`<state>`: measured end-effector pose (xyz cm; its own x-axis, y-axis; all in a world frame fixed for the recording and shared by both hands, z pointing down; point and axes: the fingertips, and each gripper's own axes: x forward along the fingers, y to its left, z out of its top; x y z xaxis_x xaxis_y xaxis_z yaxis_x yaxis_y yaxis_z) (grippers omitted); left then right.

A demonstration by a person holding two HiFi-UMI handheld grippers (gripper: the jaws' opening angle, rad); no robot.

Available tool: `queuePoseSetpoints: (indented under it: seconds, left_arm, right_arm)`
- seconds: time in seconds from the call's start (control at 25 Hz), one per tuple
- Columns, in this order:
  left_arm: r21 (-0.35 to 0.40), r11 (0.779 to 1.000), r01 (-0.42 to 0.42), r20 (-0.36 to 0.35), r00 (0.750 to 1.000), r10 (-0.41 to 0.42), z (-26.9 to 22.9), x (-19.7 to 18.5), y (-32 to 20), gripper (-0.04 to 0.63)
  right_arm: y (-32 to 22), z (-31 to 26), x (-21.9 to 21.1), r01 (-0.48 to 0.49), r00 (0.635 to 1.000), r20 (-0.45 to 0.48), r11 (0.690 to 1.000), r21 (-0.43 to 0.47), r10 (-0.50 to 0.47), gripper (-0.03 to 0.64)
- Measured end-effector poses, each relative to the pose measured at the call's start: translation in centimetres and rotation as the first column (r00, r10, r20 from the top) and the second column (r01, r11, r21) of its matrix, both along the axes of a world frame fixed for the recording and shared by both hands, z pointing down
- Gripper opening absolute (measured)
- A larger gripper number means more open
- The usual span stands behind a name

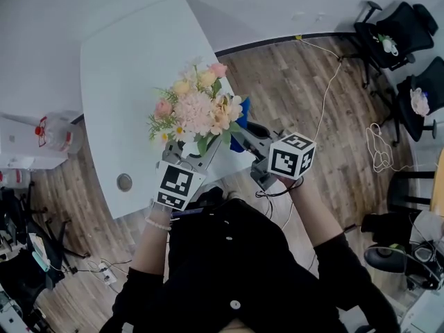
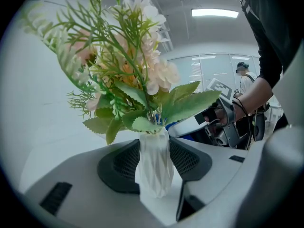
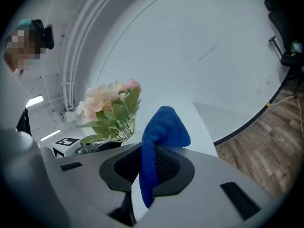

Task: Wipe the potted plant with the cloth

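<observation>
The potted plant [image 1: 198, 109] is a bunch of pink and cream artificial flowers in a ribbed white vase [image 2: 154, 163]. My left gripper [image 2: 153, 167] is shut on the vase, holding it upright above the near edge of the white table [image 1: 132, 82]. The flowers [image 3: 111, 103] also show at the left of the right gripper view. My right gripper [image 3: 149, 167] is shut on a folded blue cloth [image 3: 159, 141], just to the right of the plant. In the head view, the blue cloth [image 1: 242, 113] peeks out beside the leaves.
Wooden floor [image 1: 298, 96] lies to the right of the table. Black office chairs [image 1: 399, 26] stand at the far right, with white cables [image 1: 378, 148] on the floor. A round grommet [image 1: 124, 182] sits in the table's near left part.
</observation>
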<state>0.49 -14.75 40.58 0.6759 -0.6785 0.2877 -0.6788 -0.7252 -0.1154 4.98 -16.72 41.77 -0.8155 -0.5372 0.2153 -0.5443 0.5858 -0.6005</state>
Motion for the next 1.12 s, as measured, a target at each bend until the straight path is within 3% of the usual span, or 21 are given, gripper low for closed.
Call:
queuePoseSetpoints:
  seconds: [0.16,0.4,0.64,0.92,1.12]
  left_arm:
    - [0.001,1.000,0.002,0.004,1.000,-0.002,0.1,-0.1,-0.1,0.209]
    - [0.000,1.000,0.005,0.007,1.000,-0.005,0.0,0.0,-0.1,0.209]
    - [-0.001,1.000,0.012,0.004,1.000,-0.012,0.0,0.0,-0.2,0.209]
    - [-0.003,1.000,0.015,0.002,1.000,-0.015,0.1,0.0,-0.1,0.209]
    - [-0.006,1.000,0.019,-0.001,1.000,-0.019,0.0,0.0,-0.2,0.209]
  right_arm:
    - [0.4,-0.9,-0.5,0.032,0.998,-0.056,0.997,0.069,-0.028,0.081]
    - [1.3,-1.5,-0.5,0.052,0.998,-0.050,0.994,0.091,-0.047,0.081]
    - [2.3,-0.3,-0.8,0.098,0.991,-0.104,0.990,0.104,-0.087,0.081]
    - [3.4,3.5,-0.7,0.107,0.979,-0.179,0.994,0.026,-0.101,0.081]
    - [3.6,6.7,-0.5,0.050,0.982,-0.177,0.995,-0.082,-0.064,0.081]
